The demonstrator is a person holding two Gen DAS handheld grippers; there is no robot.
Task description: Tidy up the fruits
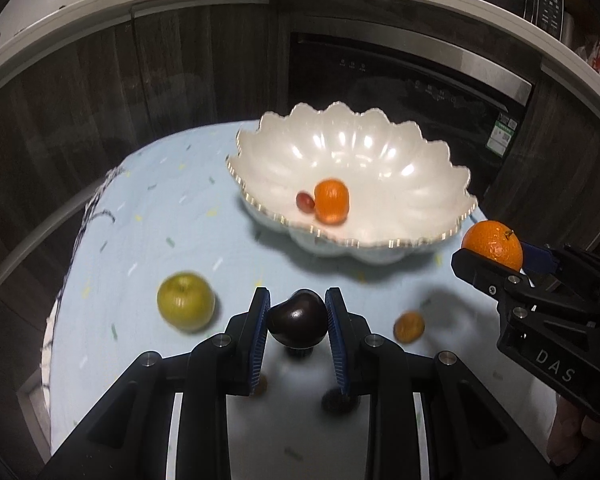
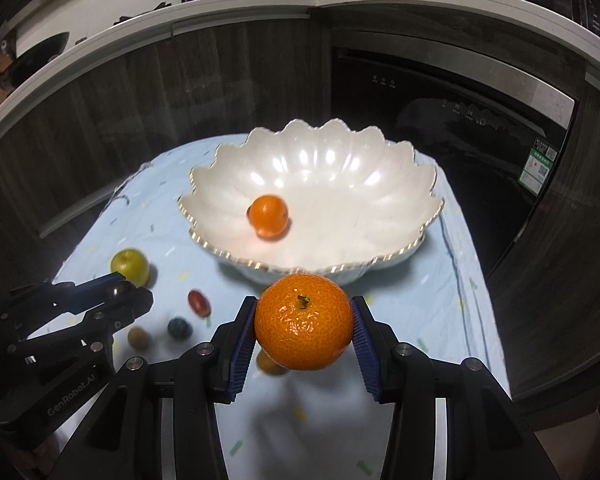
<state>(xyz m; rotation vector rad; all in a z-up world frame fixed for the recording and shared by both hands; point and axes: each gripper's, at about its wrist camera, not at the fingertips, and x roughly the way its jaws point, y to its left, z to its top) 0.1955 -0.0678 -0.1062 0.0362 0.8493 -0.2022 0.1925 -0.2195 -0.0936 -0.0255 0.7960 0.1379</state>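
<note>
Left wrist view: left gripper [image 1: 298, 316] fingers pinch a dark purple plum-like fruit [image 1: 298, 319]; right gripper [image 2: 304, 322] fingers pinch a round orange mandarin [image 2: 303, 321].

Both fruits held clear of the pale blue cloth-covered counter [image 2: 420, 296]. Ahead of both finger pairs: white scalloped gold-rimmed bowl [image 2: 380, 184] containing a small orange fruit [image 2: 268, 216] and a red grape [image 1: 305, 201]. Green apple [image 1: 185, 307] lies left of the left fingers; small orange kumquat [image 1: 409, 326] just right of them.
</note>
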